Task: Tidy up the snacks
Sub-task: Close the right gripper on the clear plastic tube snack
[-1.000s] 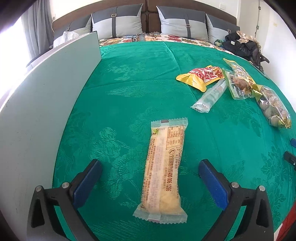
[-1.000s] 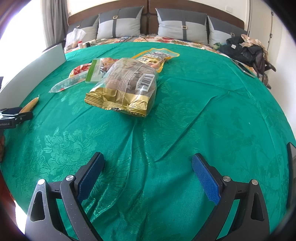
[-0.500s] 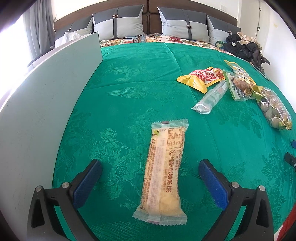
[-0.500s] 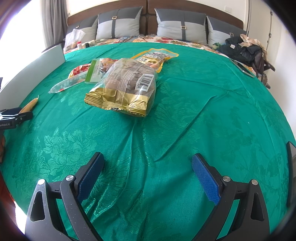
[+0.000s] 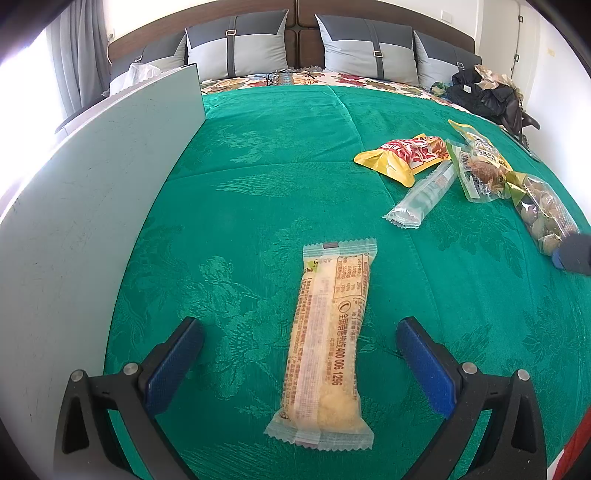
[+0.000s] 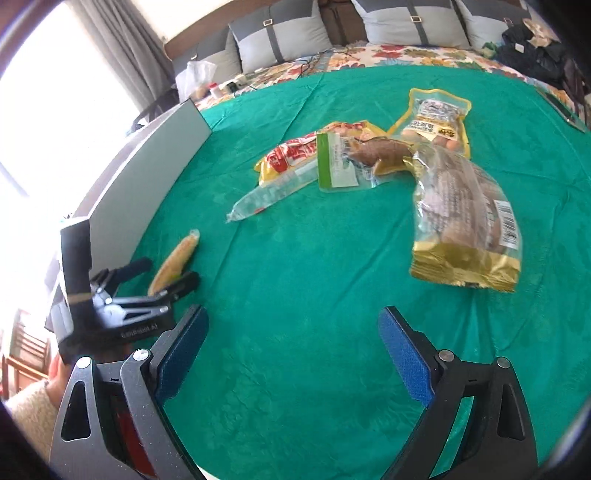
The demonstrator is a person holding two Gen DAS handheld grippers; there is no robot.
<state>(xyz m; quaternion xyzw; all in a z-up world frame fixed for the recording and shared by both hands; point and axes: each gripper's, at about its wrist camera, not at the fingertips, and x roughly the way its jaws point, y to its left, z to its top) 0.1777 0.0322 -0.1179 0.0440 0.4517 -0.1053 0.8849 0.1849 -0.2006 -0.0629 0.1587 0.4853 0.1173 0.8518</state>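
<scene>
Green bedspread point(image 5: 280, 184); left tool point(image 5: 299, 343) wide, straddling yellow snack bar point(image 5: 325, 347); right tool point(image 6: 291, 332) wide, empty.

Snack bar point(image 5: 325, 343) between open left gripper point(image 5: 295, 347)

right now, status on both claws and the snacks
Left claw open, straddling long pale-yellow wrapped snack bar, not gripping. Right claw open, empty. Gold-edged clear snack bag ahead. Nothing blocking.

A green patterned bedspread point(image 5: 280, 177) covered the bed; along its left edge stood a pale grey board point(image 5: 92, 206); grey pillows point(image 5: 236, 40) leaned against the brown headboard point(image 5: 299, 22) behind it; dark clothing point(image 5: 491, 96) lay heaped at its far right corner.
</scene>
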